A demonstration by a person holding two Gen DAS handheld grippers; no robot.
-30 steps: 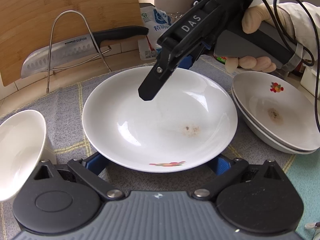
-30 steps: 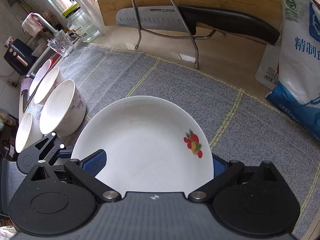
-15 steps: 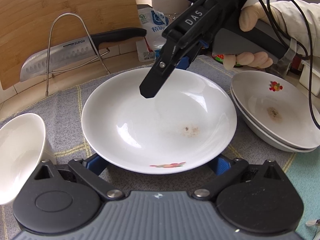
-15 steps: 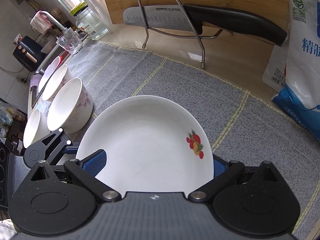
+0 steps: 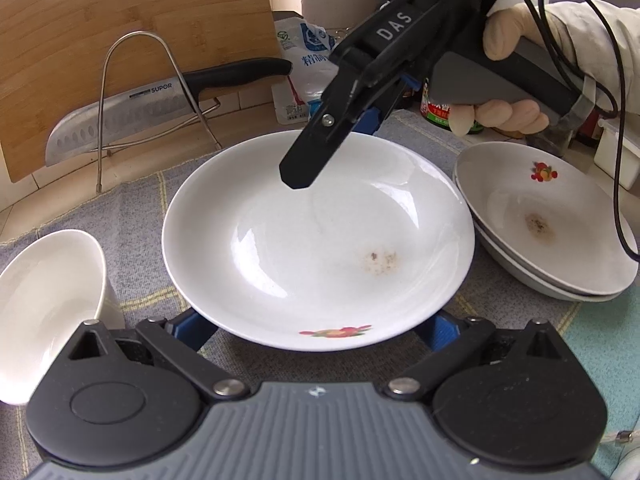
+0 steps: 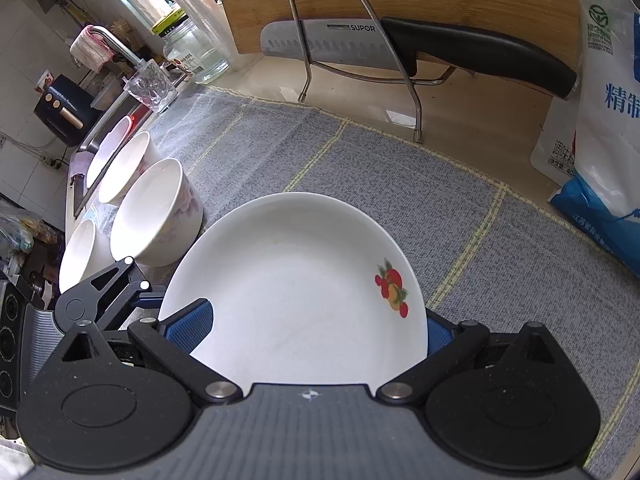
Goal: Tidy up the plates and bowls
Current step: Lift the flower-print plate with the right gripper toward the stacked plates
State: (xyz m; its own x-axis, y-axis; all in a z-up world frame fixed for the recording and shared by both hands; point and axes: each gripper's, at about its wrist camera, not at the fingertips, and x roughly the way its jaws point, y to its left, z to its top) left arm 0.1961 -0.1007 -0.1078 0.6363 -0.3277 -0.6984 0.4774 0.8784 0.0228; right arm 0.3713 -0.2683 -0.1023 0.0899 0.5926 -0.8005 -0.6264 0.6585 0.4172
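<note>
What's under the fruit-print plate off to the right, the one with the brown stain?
The stained plate sits on a second plate: only its rim shows below, so whether it is clean cannot be seen. Below that is the grey mat. More plates could be hidden underneath.

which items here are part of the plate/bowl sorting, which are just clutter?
Part of the job:
plate between both grippers
stacked plates to its right
bowls in a row at the mat's left edge
left gripper, right gripper

Just lying about:
knife on its wire rack
cutting board
salt bag
glass jar
</note>
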